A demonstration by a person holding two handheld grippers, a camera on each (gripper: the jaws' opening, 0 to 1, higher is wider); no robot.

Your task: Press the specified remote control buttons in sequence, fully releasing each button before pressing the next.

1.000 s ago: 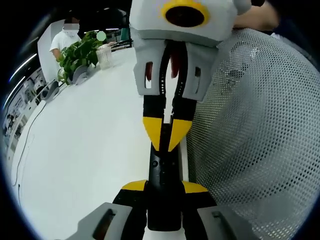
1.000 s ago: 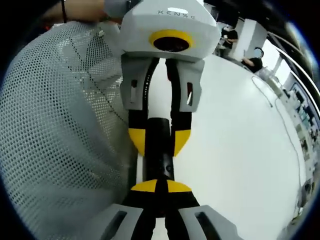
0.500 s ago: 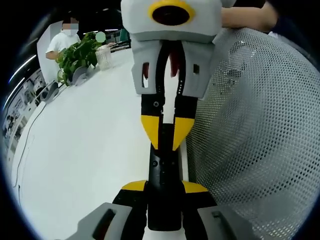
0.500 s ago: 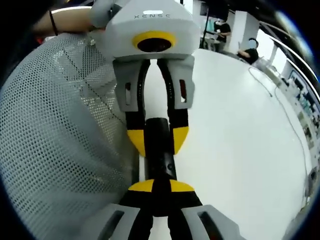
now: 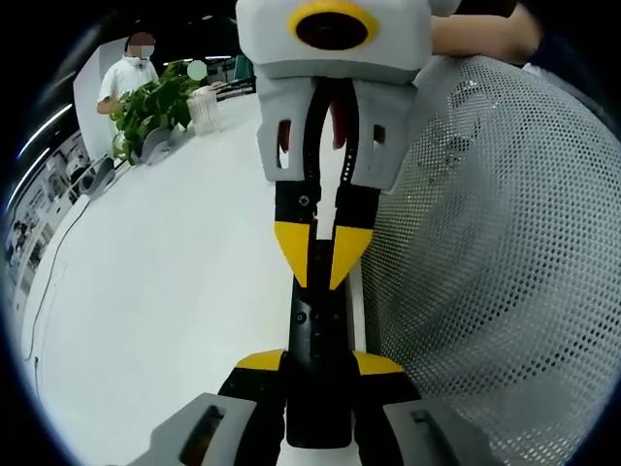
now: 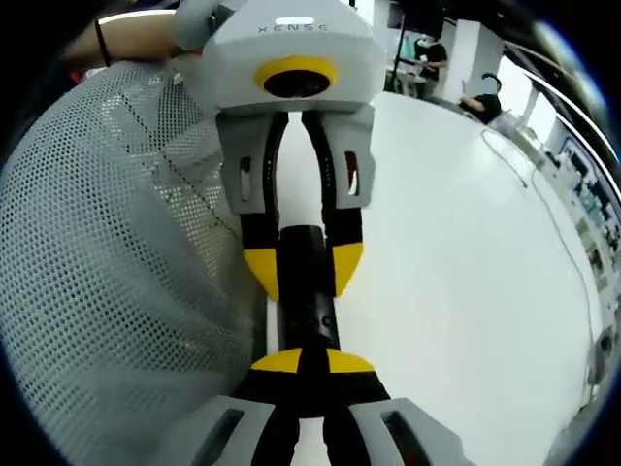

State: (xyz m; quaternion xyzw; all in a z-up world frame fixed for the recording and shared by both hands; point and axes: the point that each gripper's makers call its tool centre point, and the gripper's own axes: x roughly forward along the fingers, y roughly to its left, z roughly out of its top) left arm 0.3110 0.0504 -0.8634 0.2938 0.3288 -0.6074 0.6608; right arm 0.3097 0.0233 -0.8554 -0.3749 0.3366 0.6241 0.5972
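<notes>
Slim black remote [image 5: 316, 335] clenched between left tool [image 5: 317, 364], right tool [image 6: 303, 364], beside perforated mesh [image 5: 495, 272].

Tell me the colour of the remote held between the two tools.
Black. The remote shows best in the left gripper view.

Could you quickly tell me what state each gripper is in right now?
Left gripper: shut on one end of the slim black remote control.
Right gripper: shut on the remote control's other end.

You are working in an open office or lab: long white table [image 5: 165, 291], potted plant [image 5: 150, 107], seated people [image 6: 482, 102] behind.
</notes>
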